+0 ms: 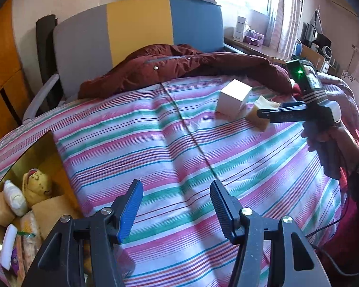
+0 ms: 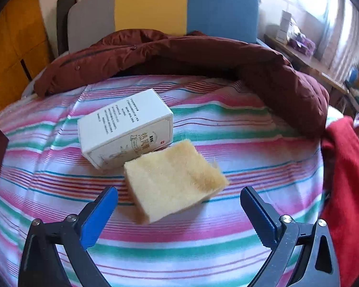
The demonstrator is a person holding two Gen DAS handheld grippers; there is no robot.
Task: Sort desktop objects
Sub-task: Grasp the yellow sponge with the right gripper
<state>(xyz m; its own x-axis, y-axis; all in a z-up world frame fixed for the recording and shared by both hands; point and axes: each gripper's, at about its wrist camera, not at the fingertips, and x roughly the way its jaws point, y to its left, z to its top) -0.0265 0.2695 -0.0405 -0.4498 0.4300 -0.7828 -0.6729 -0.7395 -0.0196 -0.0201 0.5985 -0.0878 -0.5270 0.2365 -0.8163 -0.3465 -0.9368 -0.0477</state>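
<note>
- Left gripper (image 1: pixel 177 205): jaws spread wide with nothing between them, held low over the striped bedspread (image 1: pixel 179 143), fingers pointing toward the headboard (image 1: pixel 138 28).
- Right gripper (image 2: pixel 179 212): jaws spread wide and empty, held just above the bed, aimed forward and slightly down at the sponge (image 2: pixel 172 181). In the left wrist view the same gripper (image 1: pixel 265 114) reaches in level from the right side, its handle wrapped by the person's right hand (image 1: pixel 328 141), with a green light lit on the unit on top.
- Sponge: pale yellow block lying on the bedspread, just ahead of the right gripper's open fingers, not touched by them; its far corner is frayed.
- White box (image 2: pixel 126 129): carton with printed text, lying on its side on the bedspread just behind the sponge, apparently touching it.
- Container (image 1: pixel 36 167): gold-walled bin at the near left of the bed, holding sponges, packets and a yellow plush item.
- Maroon jacket (image 1: pixel 179 67): spread across the head of the bed, behind the box.
- Red cloth (image 2: pixel 342 179): at the bed's right edge.
</note>
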